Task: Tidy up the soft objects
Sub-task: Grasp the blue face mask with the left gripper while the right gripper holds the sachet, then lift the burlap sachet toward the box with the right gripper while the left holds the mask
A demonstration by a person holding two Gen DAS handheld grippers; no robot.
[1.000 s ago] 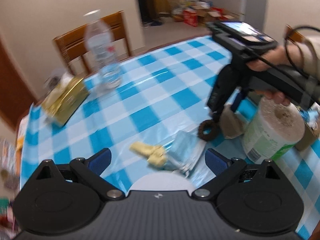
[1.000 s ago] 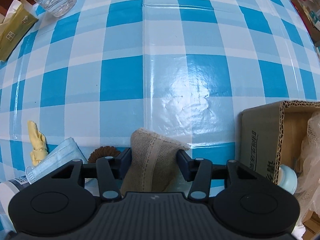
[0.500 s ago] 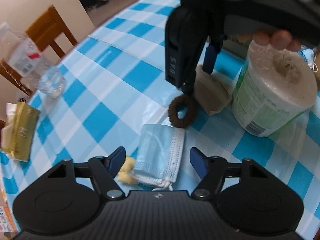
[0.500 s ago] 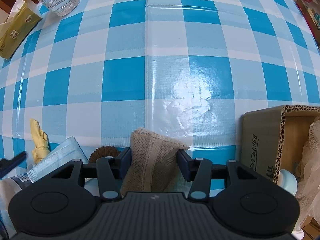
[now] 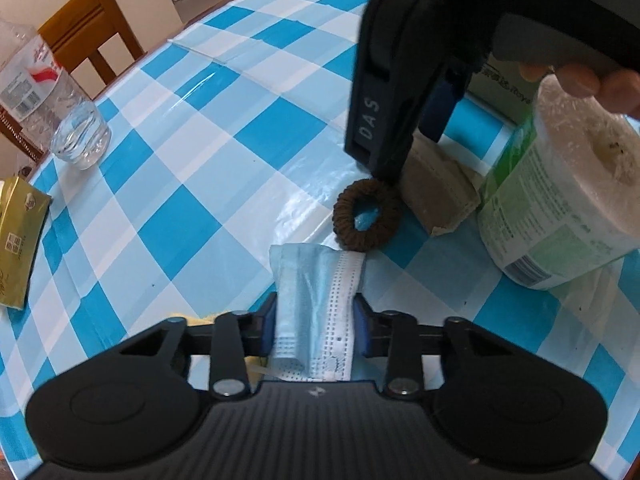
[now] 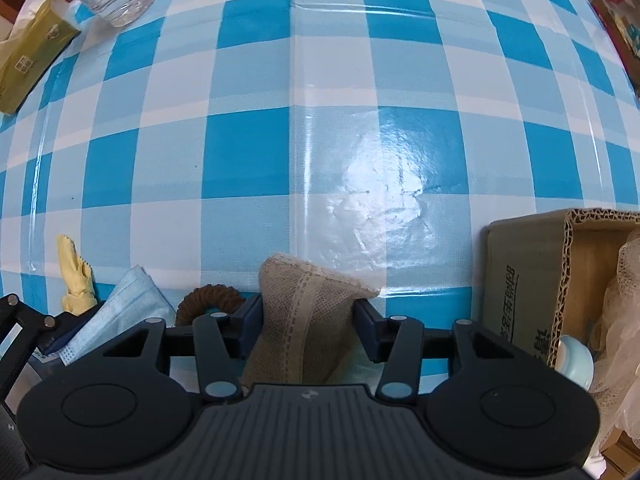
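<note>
My left gripper (image 5: pixel 316 322) is shut on a folded light blue face mask (image 5: pixel 316 292) lying on the checked tablecloth. My right gripper (image 6: pixel 308 322) is shut on a beige mesh cloth pouch (image 6: pixel 308 320), which also shows in the left wrist view (image 5: pixel 440 192). A brown hair scrunchie (image 5: pixel 366 214) lies between mask and pouch; it shows in the right wrist view (image 6: pixel 208 300) too. A yellow cloth piece (image 6: pixel 74 276) lies left of the mask (image 6: pixel 120 308).
A cardboard box (image 6: pixel 532 280) with lacy fabric stands at the right. A wrapped paper roll (image 5: pixel 568 192) stands near the pouch. A water bottle (image 5: pixel 52 100) and a gold tissue pack (image 5: pixel 20 236) sit far left, by a wooden chair (image 5: pixel 88 28).
My left gripper moved forward over the blue mask and closed on it. My right gripper stayed shut on the beige pouch, hardly moving.
</note>
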